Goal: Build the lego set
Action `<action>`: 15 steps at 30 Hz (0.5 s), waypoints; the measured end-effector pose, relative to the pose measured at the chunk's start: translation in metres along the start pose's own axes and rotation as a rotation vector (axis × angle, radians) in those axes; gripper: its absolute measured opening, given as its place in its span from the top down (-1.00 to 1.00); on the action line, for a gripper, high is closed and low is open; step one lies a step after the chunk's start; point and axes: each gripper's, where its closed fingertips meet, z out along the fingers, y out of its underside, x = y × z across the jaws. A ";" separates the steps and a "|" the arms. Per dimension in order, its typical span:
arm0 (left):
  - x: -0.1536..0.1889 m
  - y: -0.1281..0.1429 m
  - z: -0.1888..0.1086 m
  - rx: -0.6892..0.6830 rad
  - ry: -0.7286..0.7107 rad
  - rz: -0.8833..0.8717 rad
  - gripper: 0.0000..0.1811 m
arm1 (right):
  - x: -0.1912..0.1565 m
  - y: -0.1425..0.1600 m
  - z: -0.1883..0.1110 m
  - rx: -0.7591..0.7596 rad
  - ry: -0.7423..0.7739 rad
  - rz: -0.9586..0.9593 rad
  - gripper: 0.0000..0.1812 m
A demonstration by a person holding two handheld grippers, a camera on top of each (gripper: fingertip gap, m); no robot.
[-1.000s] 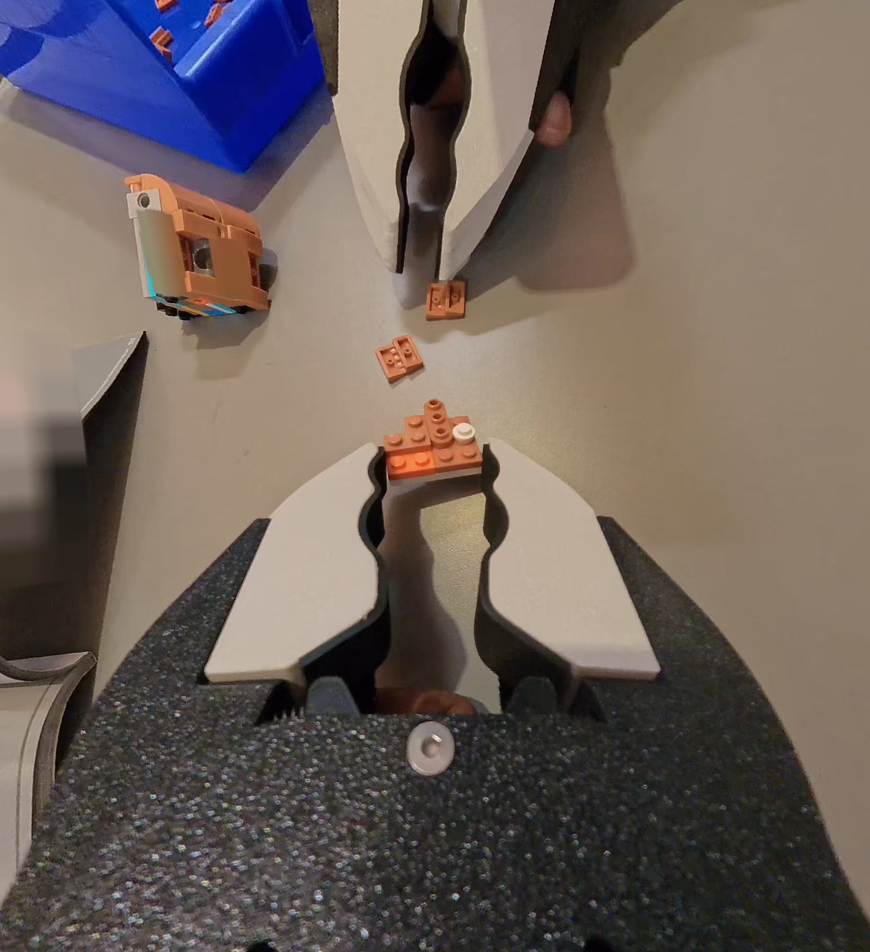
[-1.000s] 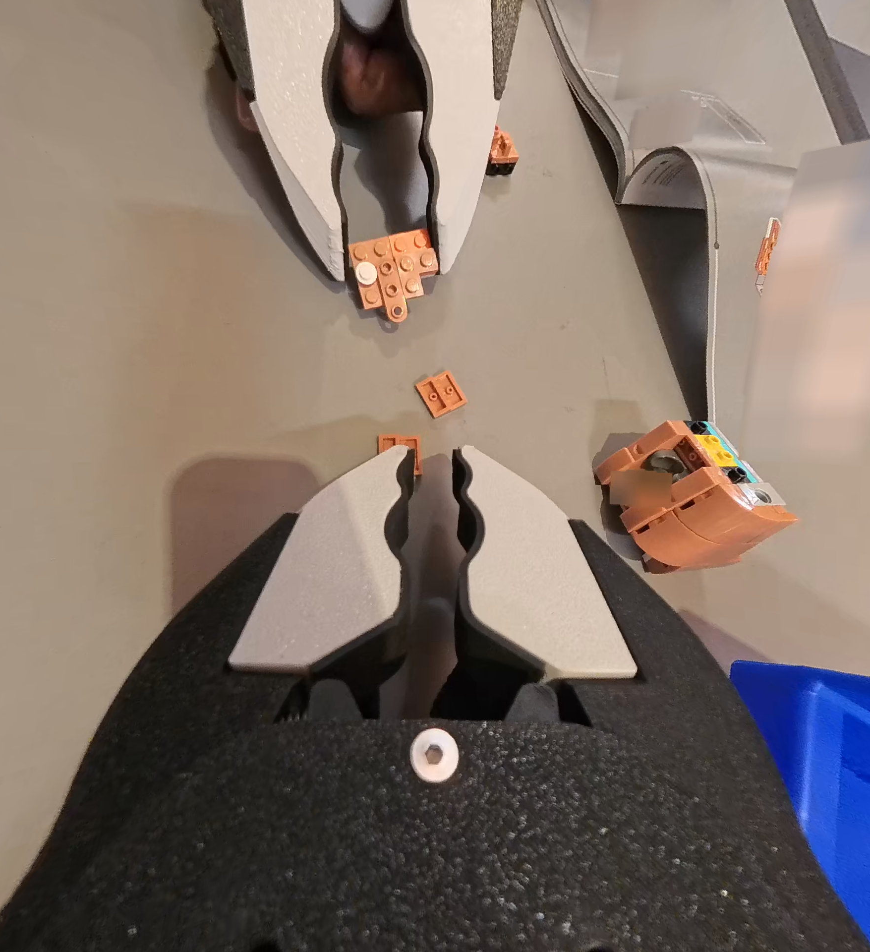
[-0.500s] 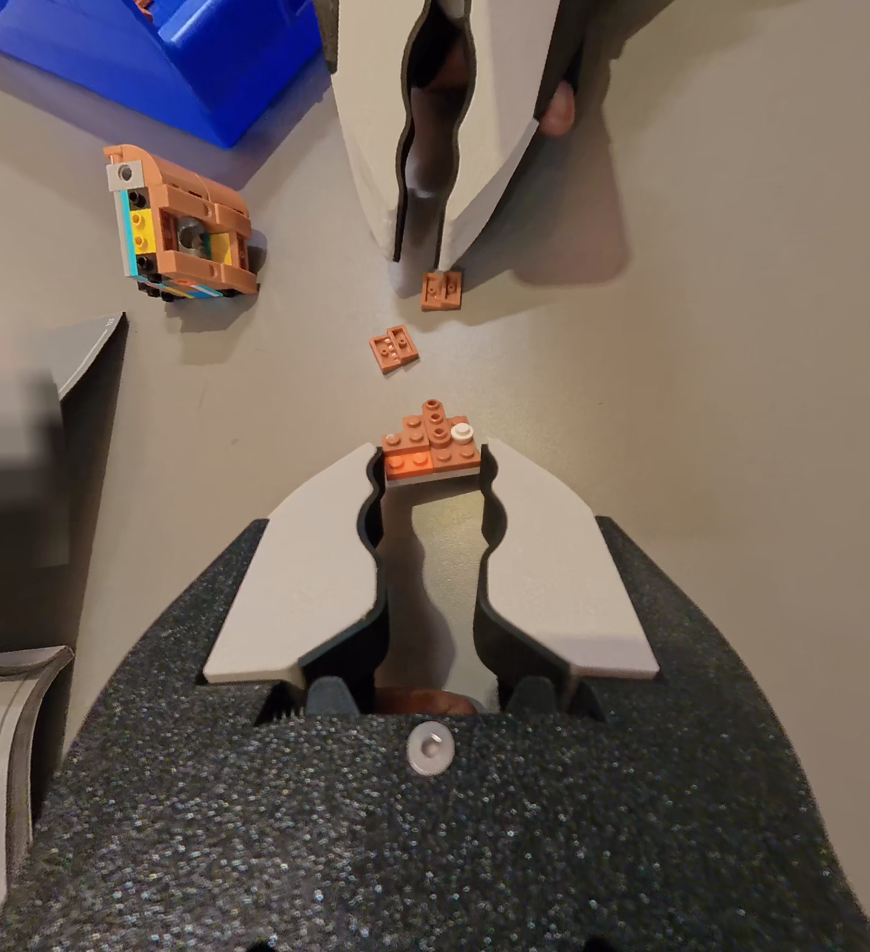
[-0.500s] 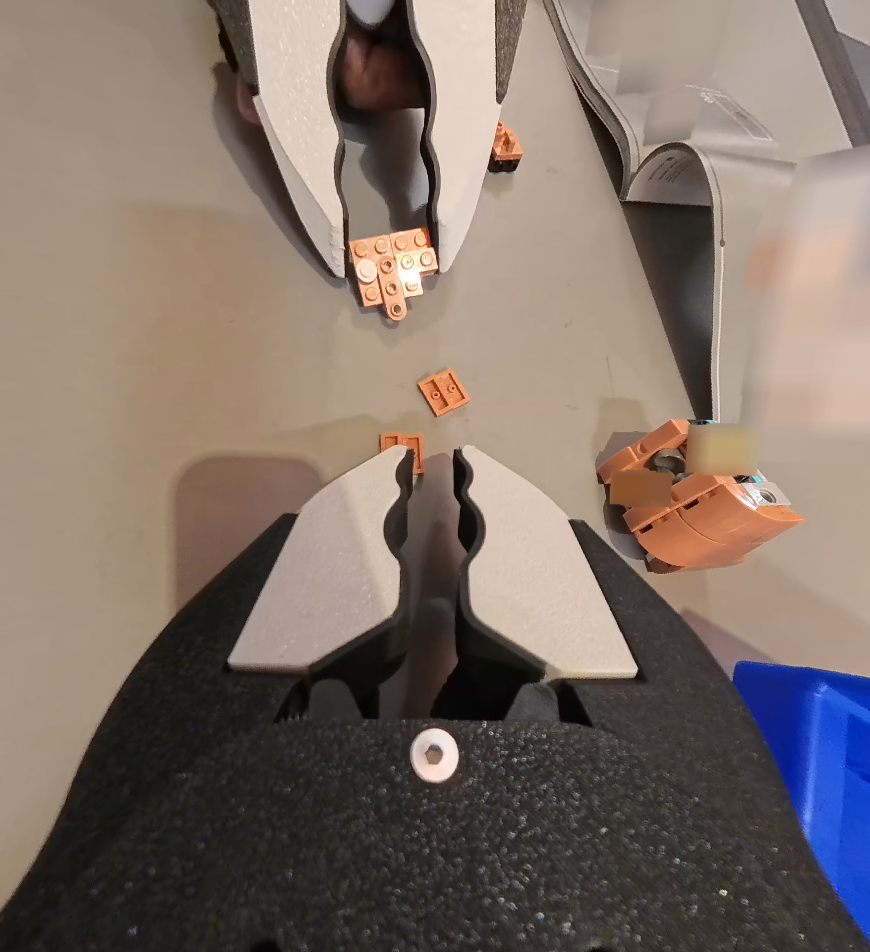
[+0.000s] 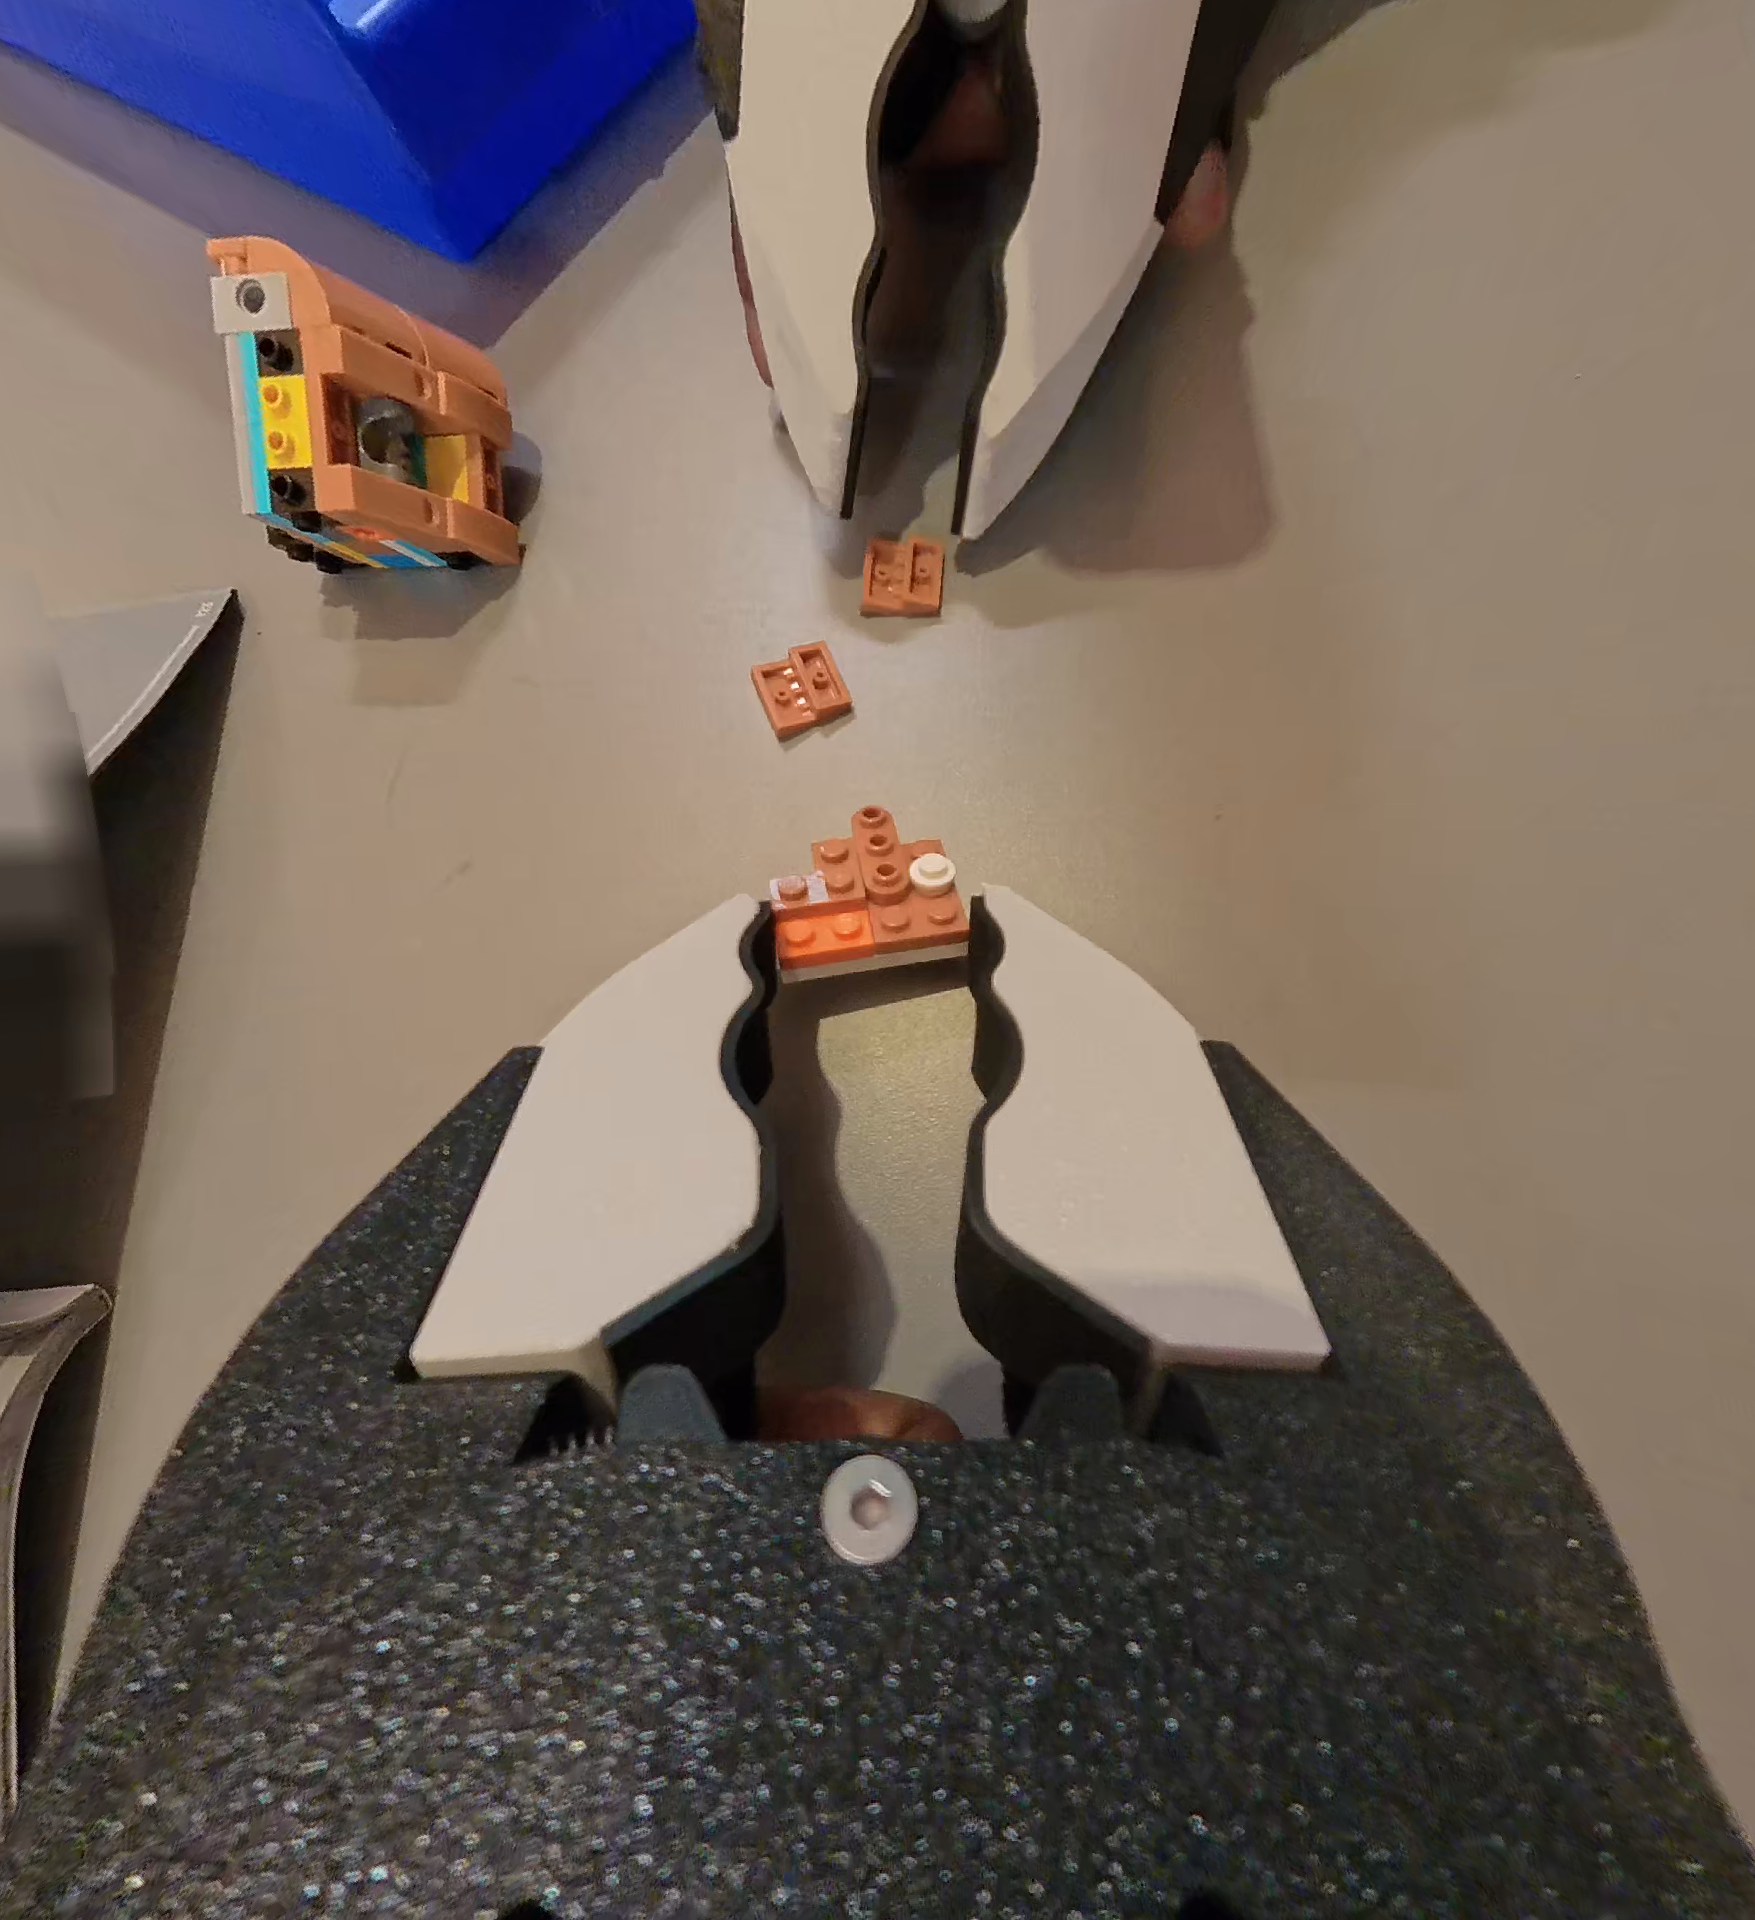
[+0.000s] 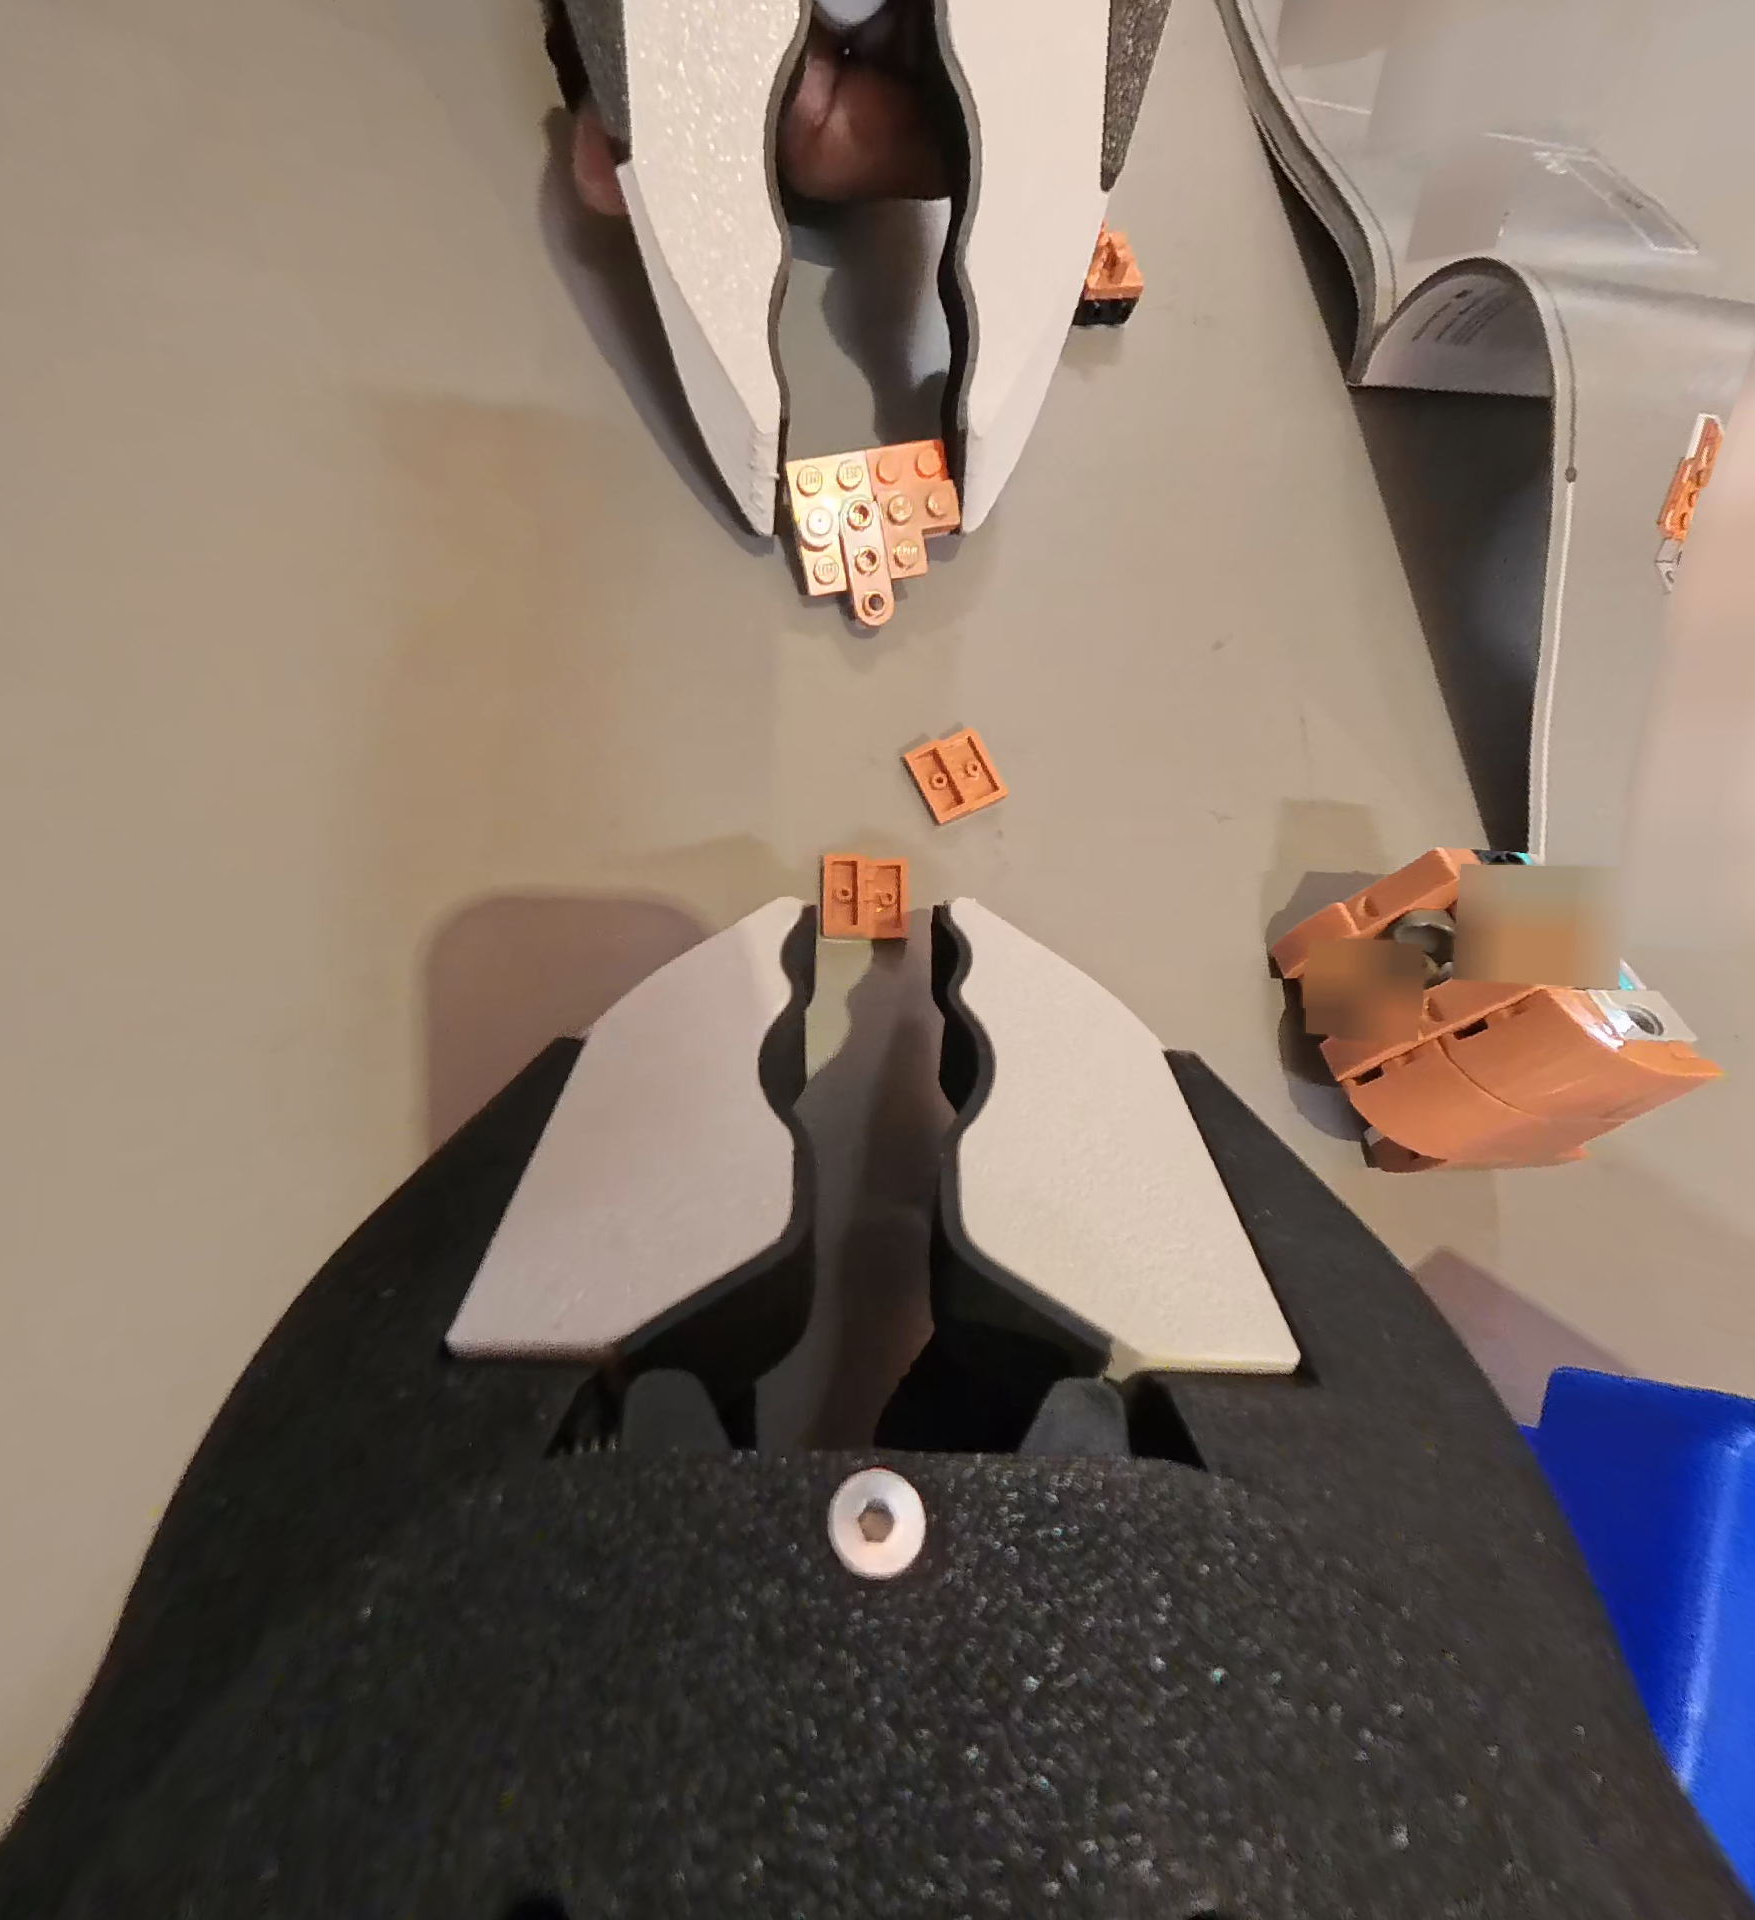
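The flat studded plate assembly [image 5: 868,904] is brown with one orange corner and one white stud. The plastic bin [image 5: 353,94] is blue, the worktop [image 5: 1424,831] grey-beige.

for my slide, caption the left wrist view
Left gripper clamps a brown lego plate assembly; two small plates lie ahead.

No writing can be made out. The curled booklet page [image 6: 1455,332] beyond the brown lego model [image 6: 1475,1039] bears small print, and the grey page corner [image 5: 161,665] carries a tiny mark, both too small to read.
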 end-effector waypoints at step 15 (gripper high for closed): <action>0.001 0.001 0.000 -0.005 0.018 -0.004 0.60 | -0.003 0.002 0.004 -0.042 -0.044 0.096 0.81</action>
